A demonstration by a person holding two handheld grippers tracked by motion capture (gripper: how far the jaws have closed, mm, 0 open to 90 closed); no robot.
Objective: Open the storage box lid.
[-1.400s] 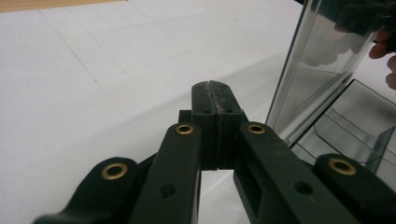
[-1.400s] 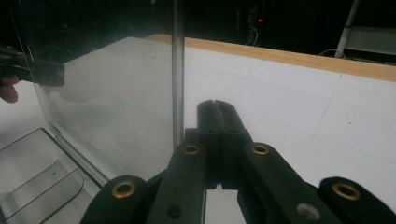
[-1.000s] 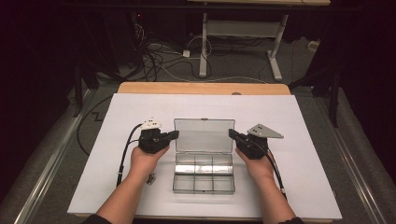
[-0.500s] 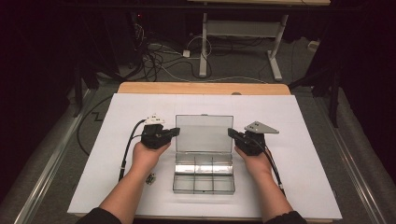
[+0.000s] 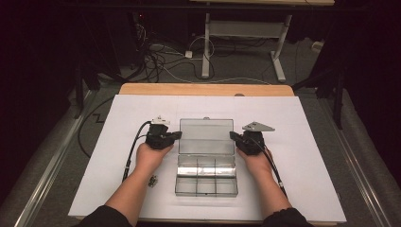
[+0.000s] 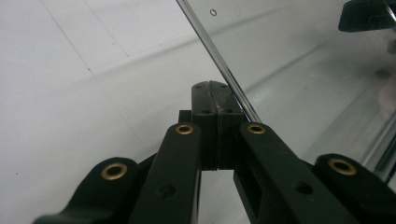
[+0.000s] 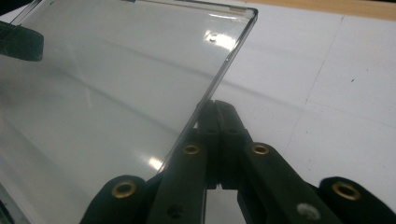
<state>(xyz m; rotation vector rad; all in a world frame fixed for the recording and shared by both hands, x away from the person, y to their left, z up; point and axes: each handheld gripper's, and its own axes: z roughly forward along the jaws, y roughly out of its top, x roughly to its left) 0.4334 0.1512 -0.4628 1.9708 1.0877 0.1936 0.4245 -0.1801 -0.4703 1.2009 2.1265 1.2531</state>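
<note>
At the two side edges of the raised clear lid [image 5: 206, 135], the left gripper [image 5: 176, 136] and the right gripper [image 5: 233, 136] stand with their jaws pressed together, nothing between the pads; each closed tip rests against the outside of a lid edge, so the lid is steadied from both sides instead of pinched. In the left gripper view the lid's edge [image 6: 219, 65] runs just past the closed fingertips [image 6: 211, 95], and in the right gripper view the edge [image 7: 224, 65] meets the closed fingertips [image 7: 217, 116] at their inner side; whether the pads press the plastic or merely touch it cannot be told from this angle. The compartment box [image 5: 206, 177] lies below and between the two tips, toward the person, its divided tray appearing empty. A small dark object [image 5: 152, 180], too small to identify, lies behind the left hand [image 5: 150, 156]. The box rests on a white sheet [image 5: 293, 127] covering a wooden table [image 5: 203, 89]; beyond are a dark floor, loose cables [image 5: 165, 61] and a white stand [image 5: 243, 42].
</note>
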